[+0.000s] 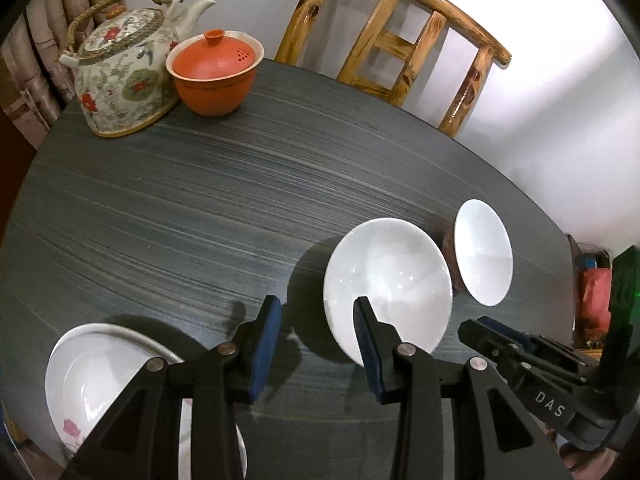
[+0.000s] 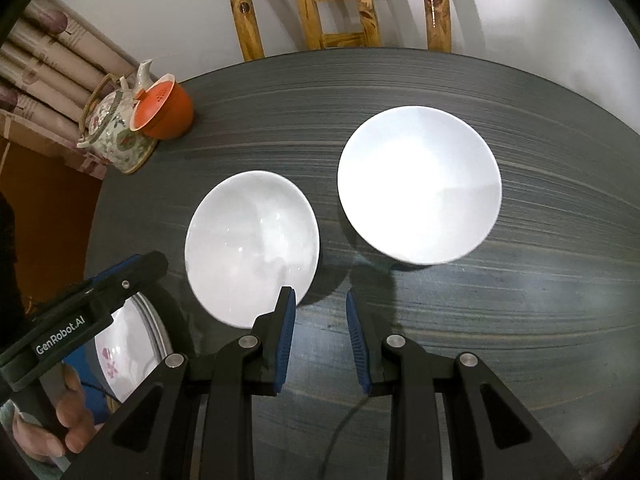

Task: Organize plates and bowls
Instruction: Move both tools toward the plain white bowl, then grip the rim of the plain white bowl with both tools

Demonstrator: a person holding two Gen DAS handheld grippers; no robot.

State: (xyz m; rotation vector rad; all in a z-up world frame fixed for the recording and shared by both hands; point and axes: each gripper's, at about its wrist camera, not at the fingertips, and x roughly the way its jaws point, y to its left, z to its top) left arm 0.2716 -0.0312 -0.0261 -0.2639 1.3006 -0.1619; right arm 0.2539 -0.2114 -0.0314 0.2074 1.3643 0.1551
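Two white bowls stand on the dark round table. The nearer white bowl also shows in the right wrist view. The farther white bowl shows larger in the right wrist view. A floral plate lies at the near left, partly under my left gripper; it also shows in the right wrist view. My left gripper is open and empty, its right finger over the nearer bowl's rim. My right gripper is open and empty, between the two bowls, just short of them.
A floral teapot and an orange lidded cup stand at the table's far left. A bamboo chair stands behind the table. The right gripper's body shows at the right of the left wrist view.
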